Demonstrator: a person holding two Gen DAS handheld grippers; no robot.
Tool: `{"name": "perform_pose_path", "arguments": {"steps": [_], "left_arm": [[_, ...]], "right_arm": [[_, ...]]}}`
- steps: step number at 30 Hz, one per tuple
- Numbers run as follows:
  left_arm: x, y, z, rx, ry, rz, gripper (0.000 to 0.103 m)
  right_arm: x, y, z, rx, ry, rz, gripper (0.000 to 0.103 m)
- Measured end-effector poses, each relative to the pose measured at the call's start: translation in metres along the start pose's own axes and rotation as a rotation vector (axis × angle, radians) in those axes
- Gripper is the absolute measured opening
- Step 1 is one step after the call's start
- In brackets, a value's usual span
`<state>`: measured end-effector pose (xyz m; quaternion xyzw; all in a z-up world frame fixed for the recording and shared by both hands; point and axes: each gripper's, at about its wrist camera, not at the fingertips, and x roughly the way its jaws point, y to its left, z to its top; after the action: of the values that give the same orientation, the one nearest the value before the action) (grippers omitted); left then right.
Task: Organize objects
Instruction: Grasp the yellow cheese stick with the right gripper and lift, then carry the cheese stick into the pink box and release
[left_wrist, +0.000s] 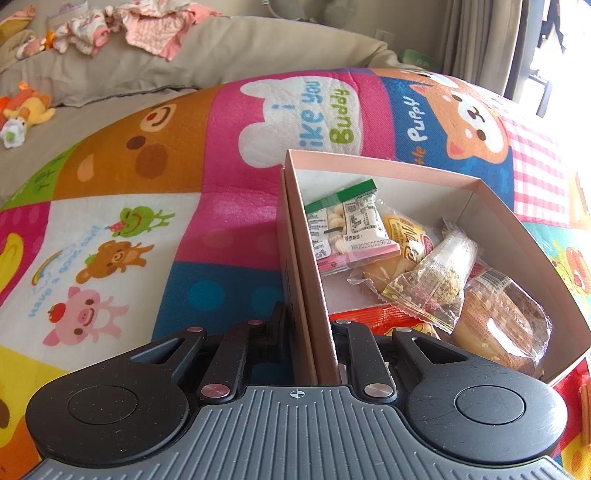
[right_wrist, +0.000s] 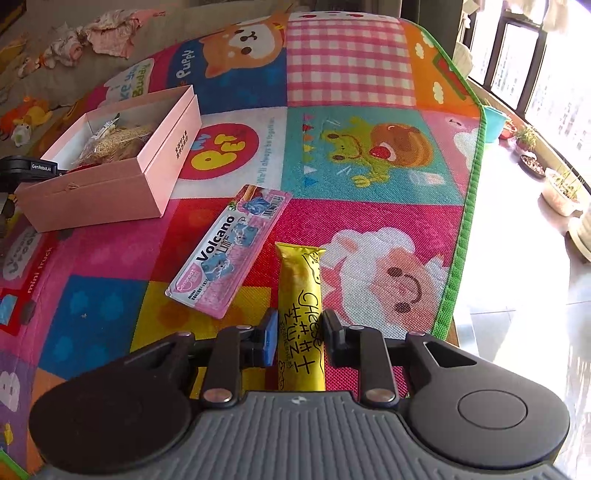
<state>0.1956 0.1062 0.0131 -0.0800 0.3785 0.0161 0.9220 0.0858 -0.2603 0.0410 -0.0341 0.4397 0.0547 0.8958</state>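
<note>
A pink cardboard box sits on the colourful play mat and holds several wrapped snacks. My left gripper is shut on the box's near side wall, one finger outside and one inside. In the right wrist view the same box lies at the left. A yellow cheese stick packet lies on the mat between the fingers of my right gripper, which touch its two sides. A pink Volcano snack packet lies just left of it.
The play mat ends at a green border on the right, with bare floor and plant pots beyond. A beige couch with baby clothes and a plush toy lies behind the mat.
</note>
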Motion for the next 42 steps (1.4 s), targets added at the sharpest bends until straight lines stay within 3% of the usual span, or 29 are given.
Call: {"name": "perform_pose_path", "arguments": {"steps": [4, 11, 19, 23, 31, 37, 42], "left_arm": [[0.0, -0.001, 0.0, 0.01, -0.001, 0.01, 0.016], [0.001, -0.004, 0.0, 0.021, -0.004, 0.018, 0.016], [0.001, -0.004, 0.0, 0.02, -0.004, 0.017, 0.016], [0.0, -0.004, -0.001, 0.017, -0.002, 0.013, 0.016], [0.0, -0.001, 0.0, 0.008, 0.0, 0.002, 0.016], [0.0, 0.0, -0.001, 0.005, 0.001, -0.003, 0.016], [0.0, 0.0, -0.001, 0.005, 0.001, -0.002, 0.016]], "right_arm": [[-0.012, 0.005, -0.008, 0.028, 0.006, 0.023, 0.025], [-0.027, 0.058, -0.03, -0.015, 0.026, 0.228, 0.025], [-0.048, 0.125, -0.011, -0.114, -0.067, 0.364, 0.025], [-0.051, 0.144, 0.007, -0.174, -0.112, 0.342, 0.025], [-0.04, 0.168, 0.079, -0.231, -0.21, 0.252, 0.024], [-0.014, 0.189, 0.119, -0.264, -0.207, 0.186, 0.024], [0.003, 0.195, 0.131, -0.268, -0.183, 0.155, 0.024]]}}
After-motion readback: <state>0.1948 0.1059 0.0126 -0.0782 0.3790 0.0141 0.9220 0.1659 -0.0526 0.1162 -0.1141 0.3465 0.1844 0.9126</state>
